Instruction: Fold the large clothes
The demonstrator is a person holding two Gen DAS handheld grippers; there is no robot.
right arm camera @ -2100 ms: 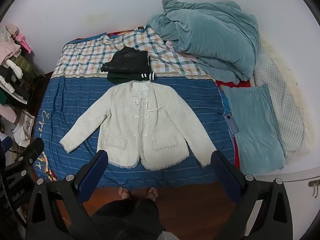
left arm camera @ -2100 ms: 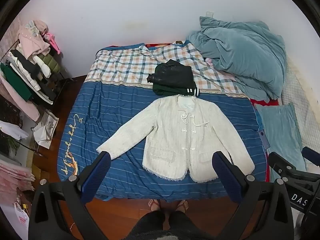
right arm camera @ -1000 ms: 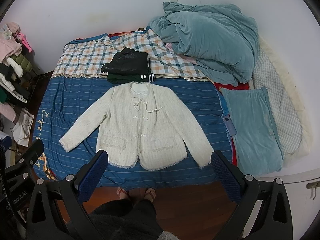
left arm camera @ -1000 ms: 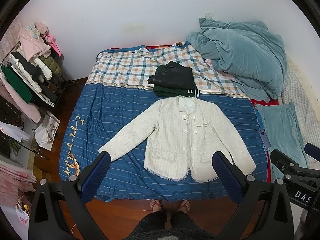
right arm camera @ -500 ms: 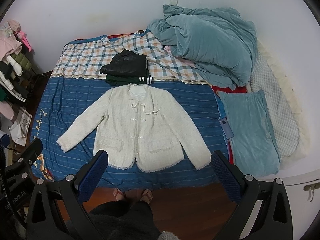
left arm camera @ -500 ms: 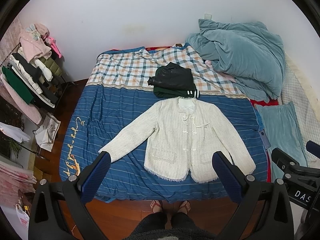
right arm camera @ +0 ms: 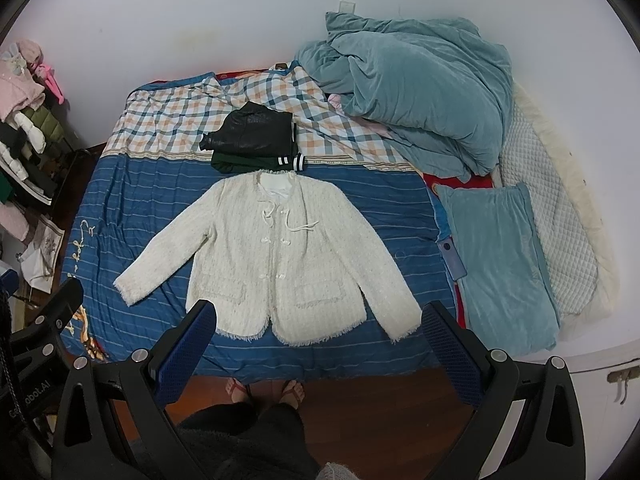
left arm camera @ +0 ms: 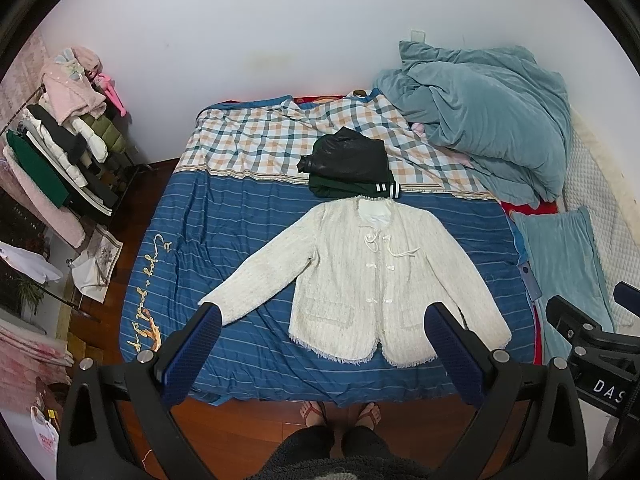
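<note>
Against the left wall a crowded clothes rack (left arm camera: pixel 60 160) borders a strip of wooden floor (left arm camera: pixel 116 280) beside the bed with the blue striped and plaid cover (left arm camera: pixel 224 216). Flat near its foot edge lies the cream tweed jacket (left arm camera: pixel 360 280), sleeves spread, collar touching a folded dark garment pile (left arm camera: pixel 348 168). Bare cover stays open at left. Left claw (left arm camera: pixel 324 344) and right claw (right arm camera: pixel 318 340) hover spread wide, empty. Rightward, a teal duvet (right arm camera: pixel 412 92) is heaped.

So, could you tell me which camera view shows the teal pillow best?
The right wrist view: the teal pillow lies whole beside the bed's blue sheet. In the left wrist view it sits squeezed at the edge, partly behind the other gripper's frame.
</note>
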